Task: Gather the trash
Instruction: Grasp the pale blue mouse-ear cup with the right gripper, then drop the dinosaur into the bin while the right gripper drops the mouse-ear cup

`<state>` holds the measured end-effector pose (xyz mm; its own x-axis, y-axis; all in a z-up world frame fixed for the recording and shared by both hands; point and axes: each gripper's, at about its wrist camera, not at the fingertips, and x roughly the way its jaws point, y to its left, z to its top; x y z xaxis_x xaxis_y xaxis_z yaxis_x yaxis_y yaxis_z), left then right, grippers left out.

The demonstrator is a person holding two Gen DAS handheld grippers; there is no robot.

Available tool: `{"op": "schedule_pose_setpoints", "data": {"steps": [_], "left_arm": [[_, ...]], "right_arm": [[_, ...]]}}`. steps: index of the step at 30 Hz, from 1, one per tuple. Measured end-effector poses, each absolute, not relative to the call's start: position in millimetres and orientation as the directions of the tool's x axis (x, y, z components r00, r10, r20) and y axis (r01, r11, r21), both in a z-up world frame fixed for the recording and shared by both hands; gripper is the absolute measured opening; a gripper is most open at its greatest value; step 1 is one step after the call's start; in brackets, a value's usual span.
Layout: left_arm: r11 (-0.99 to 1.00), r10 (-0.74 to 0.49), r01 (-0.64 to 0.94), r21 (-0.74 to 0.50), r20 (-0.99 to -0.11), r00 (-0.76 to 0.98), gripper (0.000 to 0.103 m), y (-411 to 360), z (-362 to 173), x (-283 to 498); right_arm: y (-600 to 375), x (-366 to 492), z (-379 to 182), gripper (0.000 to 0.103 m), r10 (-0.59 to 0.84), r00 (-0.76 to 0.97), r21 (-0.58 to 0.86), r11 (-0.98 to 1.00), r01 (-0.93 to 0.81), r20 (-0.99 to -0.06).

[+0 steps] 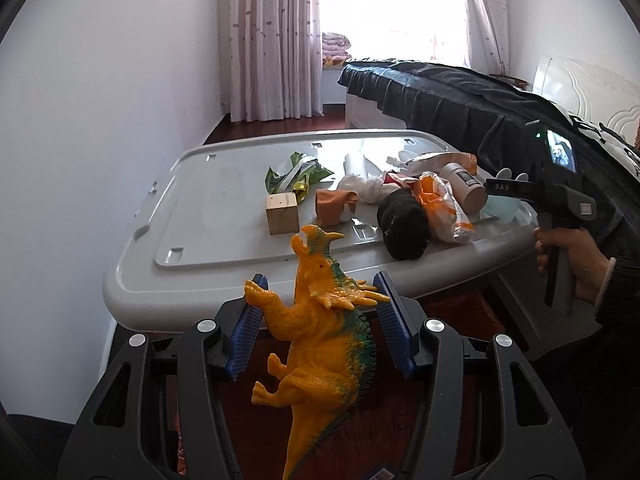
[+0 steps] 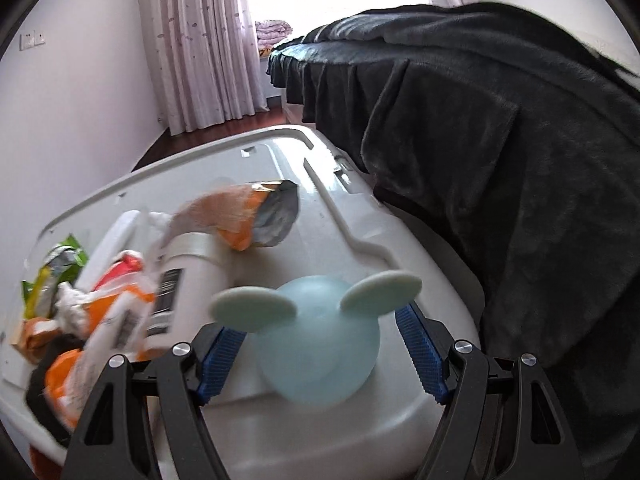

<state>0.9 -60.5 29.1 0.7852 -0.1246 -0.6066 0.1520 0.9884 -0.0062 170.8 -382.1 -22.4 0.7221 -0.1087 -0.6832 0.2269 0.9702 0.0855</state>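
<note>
Item, sorting step: your left gripper [image 1: 318, 294] clamped the orange dinosaur toy [image 1: 320, 328] near the bin lid [image 1: 224, 256]; right gripper [image 2: 318, 332], jaws apart, straddled the blue eared ball [image 2: 320, 344]; next needed closing.

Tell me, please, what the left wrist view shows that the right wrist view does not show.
Only the left wrist view shows the orange dinosaur toy between the left gripper's fingers, a wooden block and the person's hand holding the right gripper.

Only the right wrist view shows the right gripper around a pale blue ball with round ears.

Both show the grey bin lid, the white bottle, orange wrappers, the dark bed cover and the curtains.
</note>
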Motion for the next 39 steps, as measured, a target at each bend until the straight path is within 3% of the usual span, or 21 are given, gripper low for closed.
{"op": "schedule_pose_setpoints", "data": {"steps": [2, 13, 25, 31, 39], "left_arm": [[0.988, -0.125, 0.153, -0.006, -0.609, 0.783, 0.054, -61.5, 27.9, 2.4], [0.989, -0.119, 0.15, 0.001, -0.612, 0.782, 0.054, -63.0, 26.7, -0.4], [0.985, -0.106, 0.165, 0.054, -0.568, 0.816, 0.054, -64.7, 49.3, -41.0], [0.989, -0.063, 0.13, 0.073, -0.581, 0.811, 0.054, -54.0, 47.3, -72.6], [0.991, -0.073, 0.133, 0.03, -0.708, 0.703, 0.054, -48.9, 9.7, -74.5]], "right_arm": [[-386.5, 176.4, -27.3, 0.06, -0.098, 0.715, 0.097, 0.969, 0.228, -0.693], [-383.6, 152.4, -3.2, 0.059, -0.083, 0.781, 0.134, 0.969, 0.209, -0.62], [-299.9, 18.5, 61.0, 0.059, 0.219, 0.793, 0.206, 0.971, -0.121, -0.569], [-267.4, -53.6, 41.5, 0.059, 0.271, 0.75, 0.179, 0.963, -0.204, -0.604], [-246.5, -72.4, -4.2, 0.059, 0.27, 0.645, 0.17, 0.962, -0.215, -0.715]]}}
